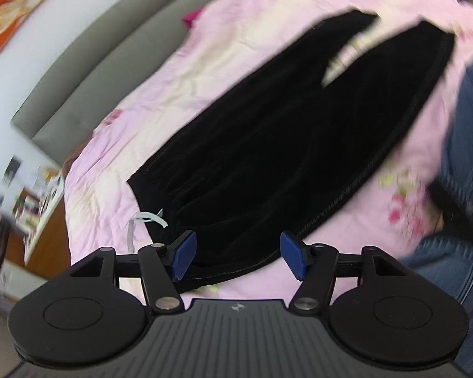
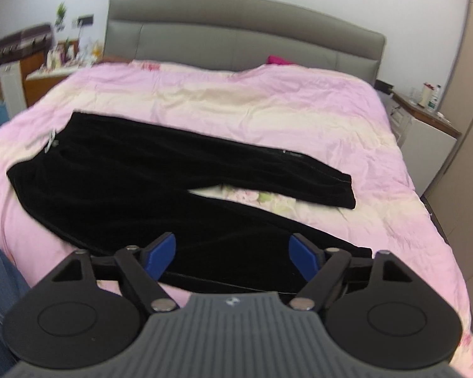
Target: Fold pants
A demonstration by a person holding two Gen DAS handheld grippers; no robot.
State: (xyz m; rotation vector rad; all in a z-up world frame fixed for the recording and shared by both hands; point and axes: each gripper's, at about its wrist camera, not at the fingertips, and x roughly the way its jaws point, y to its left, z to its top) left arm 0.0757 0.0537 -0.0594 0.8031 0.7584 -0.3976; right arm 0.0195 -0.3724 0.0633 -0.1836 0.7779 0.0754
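From the left wrist view, your left gripper (image 1: 238,256) hangs over the waistband end of the pants (image 1: 268,145), its jaws spread wide and holding nothing. The pants lie flat on the pink quilt (image 1: 148,100), legs running away from you in a narrow V with a sliver of quilt showing between them. A white drawstring (image 1: 148,219) trails off the waistband beside your left finger. The near waistband corner sits just ahead of the blue pads (image 1: 184,256). Take that near corner, pinching both layers of cloth, and keep the drawstring out of the bite so it does not drag. The picture is blurred by motion, so settle before you close.

From the right wrist view, your right gripper (image 2: 233,256) is also wide open and empty, poised over the near leg (image 2: 236,236) towards its cuff end. The far leg (image 2: 236,163) lies across the quilt beyond, its cuff well apart from the near one. I judge the first fold is leg onto leg: grip the near leg's outer edge close to the cuff, lift together with the left, and carry it over until the seams line up. Lift only enough to clear the cloth, or the velvety fabric will likely sag and bunch.
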